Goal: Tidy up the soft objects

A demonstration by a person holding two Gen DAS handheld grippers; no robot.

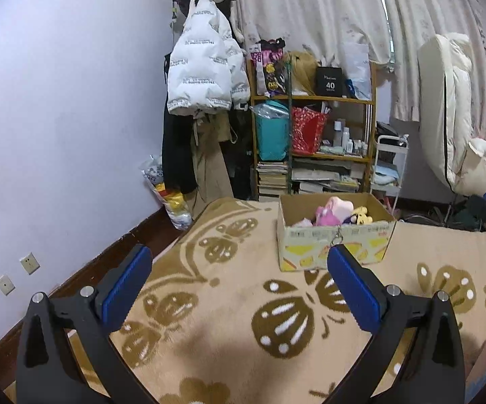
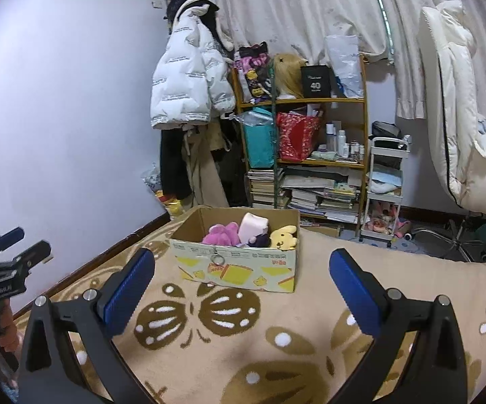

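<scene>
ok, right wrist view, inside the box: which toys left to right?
In the cardboard box: magenta plush → pale pink cushion → dark purple plush → yellow plush. Both the right gripper and the left gripper are open, holding nothing.

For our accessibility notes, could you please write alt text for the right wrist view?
An open right gripper hovers over a butterfly-patterned blanket, facing a cardboard box of plush toys. A cluttered shelf stands behind.

plush toys (image 2: pixel 253 234) in box (image 2: pixel 236 266) | box on blanket (image 2: pixel 310 320) | shelf (image 2: pixel 310 134) behind box
</scene>
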